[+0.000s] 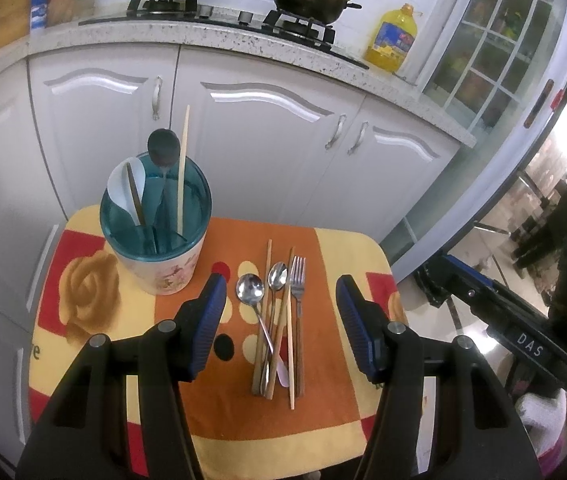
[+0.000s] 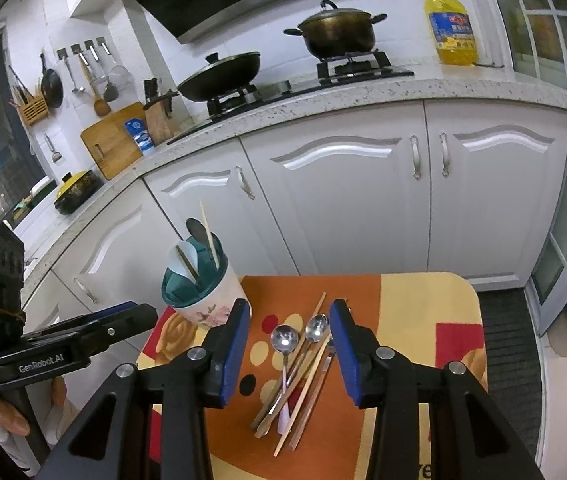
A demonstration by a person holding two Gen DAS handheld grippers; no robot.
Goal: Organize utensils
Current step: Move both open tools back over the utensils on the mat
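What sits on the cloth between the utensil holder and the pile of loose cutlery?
Nothing: only bare patterned cloth separates the holder from the cutlery pile, clearest in the left wrist view.

utensil holder (image 1: 155,224) left of cutlery (image 1: 279,320)

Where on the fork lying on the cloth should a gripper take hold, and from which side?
Grip the fork at its neck just below the tines, coming down from above. That end lies clear of the chopsticks, while its handle runs close beside them. Probably use the right gripper, since the fork is the rightmost piece.
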